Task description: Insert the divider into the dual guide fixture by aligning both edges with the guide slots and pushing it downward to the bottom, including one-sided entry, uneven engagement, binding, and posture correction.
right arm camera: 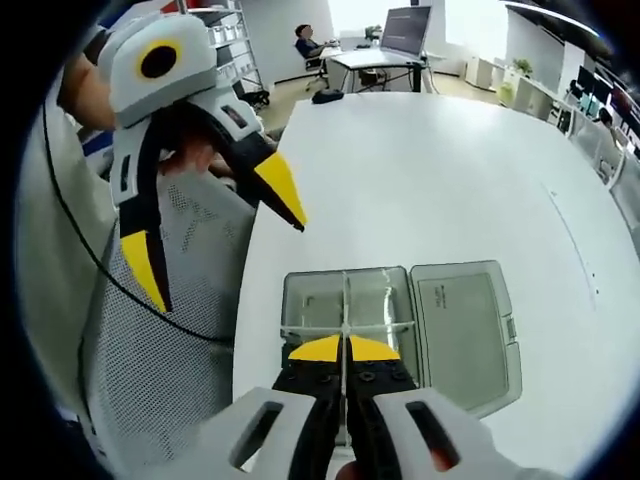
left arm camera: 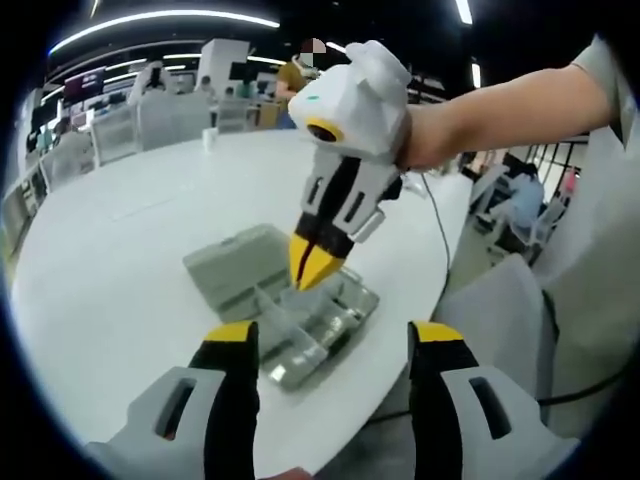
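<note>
A shallow clear-grey box, the guide fixture (right arm camera: 390, 300), lies on the white table (right arm camera: 440, 170) with its lid (right arm camera: 465, 330) folded open beside it. My right gripper (right arm camera: 346, 349) is shut on a thin clear divider (right arm camera: 345, 295). I see the divider edge-on, standing upright over the middle of the box. In the left gripper view the right gripper (left arm camera: 314, 266) points down into the fixture (left arm camera: 300, 320) and the divider is hard to make out. My left gripper (left arm camera: 335, 338) stands open and empty just short of the box. It also hangs open above the table edge (right arm camera: 215, 230).
The fixture sits near the table's rounded edge (left arm camera: 400, 380). A grey mesh chair (right arm camera: 190, 300) stands right beside that edge, and a black cable (left arm camera: 440, 230) trails across it. The person's forearm (left arm camera: 500, 115) reaches in from the right. Desks, chairs and people are far behind.
</note>
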`<state>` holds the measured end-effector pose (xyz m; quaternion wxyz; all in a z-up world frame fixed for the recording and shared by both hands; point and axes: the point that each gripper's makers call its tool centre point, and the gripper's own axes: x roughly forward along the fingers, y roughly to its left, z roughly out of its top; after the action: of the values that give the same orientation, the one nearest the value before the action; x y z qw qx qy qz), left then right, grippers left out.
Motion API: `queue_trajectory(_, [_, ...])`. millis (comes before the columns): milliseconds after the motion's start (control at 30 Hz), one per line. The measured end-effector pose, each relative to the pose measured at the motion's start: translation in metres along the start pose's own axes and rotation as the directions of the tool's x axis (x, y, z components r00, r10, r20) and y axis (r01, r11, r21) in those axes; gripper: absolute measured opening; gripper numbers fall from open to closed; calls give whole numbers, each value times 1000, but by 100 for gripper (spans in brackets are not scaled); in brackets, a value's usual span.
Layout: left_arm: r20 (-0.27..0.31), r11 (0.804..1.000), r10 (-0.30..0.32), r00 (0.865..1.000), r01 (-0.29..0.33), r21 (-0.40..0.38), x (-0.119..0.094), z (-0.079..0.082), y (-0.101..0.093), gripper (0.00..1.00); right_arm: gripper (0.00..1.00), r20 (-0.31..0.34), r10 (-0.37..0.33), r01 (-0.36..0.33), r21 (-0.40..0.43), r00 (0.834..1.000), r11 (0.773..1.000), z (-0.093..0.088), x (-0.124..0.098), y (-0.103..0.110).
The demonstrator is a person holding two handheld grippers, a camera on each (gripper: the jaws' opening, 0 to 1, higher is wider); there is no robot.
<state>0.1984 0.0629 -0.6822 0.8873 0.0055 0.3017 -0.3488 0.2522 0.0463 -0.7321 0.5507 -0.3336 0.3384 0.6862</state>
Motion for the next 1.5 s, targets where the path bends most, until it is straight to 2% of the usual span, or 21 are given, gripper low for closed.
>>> queue_trajectory(67, [-2,1000,-1,1000,1,1,0,-1,0,59,0,31,2,-2,7,1000,1000,0,0,-1])
queue_trajectory(133, [-4,1000,-2,1000,2,3,0,-1,0,59,0,51,11,-9,-31,999,999,1,0,0])
queue_trajectory(200, [-5,1000,-3,1000,3,4,1,0,0,59,0,56,13,-12,-21,998,1000,1,-1,-1])
queue_trajectory(367, [-9,1000,-2,1000,2,9,0,1,0,59,0,15,31,-30,-58,999,998,3,1,0])
queue_trajectory(533, [-11,1000,0,1000,0,7,0,-1,0,59,0,35,21,-20,-7,999,1000,1,0,0])
queue_trajectory(633, [-15,1000,-1,1000,1,9,0,-1,-1,59,0,46,15,-14,-23,999,1000,1,0,1])
queue_trajectory(833, [-17,1000,-1,1000,1,14,0,1,-1,59,0,82,2,-3,14,997,1000,1,-1,0])
queue_trajectory(900, [-18,1000,-2,1000,2,16,0,1,0,59,0,78,5,-9,58,997,998,2,0,0])
queue_trajectory(967, [-21,1000,-3,1000,4,17,1,0,-1,59,0,67,2,-4,33,998,999,3,0,1])
queue_trajectory(1033, [-20,1000,-4,1000,4,18,1,1,-1,59,0,73,-9,3,77,997,997,2,0,0])
queue_trajectory(1100, [-19,1000,-4,1000,5,18,1,1,-2,59,0,70,-11,7,56,997,998,2,0,1])
queue_trajectory(1167, [-23,1000,-7,1000,7,20,2,0,-3,59,0,70,-16,11,73,997,997,2,0,0])
queue_trajectory(1233, [-22,1000,-8,1000,9,22,2,1,-3,59,0,103,-20,10,95,994,995,1,0,-2])
queue_trajectory(1500, [-27,1000,-6,1000,7,29,0,2,-3,58,0,87,-3,1,22,996,1000,3,-1,1])
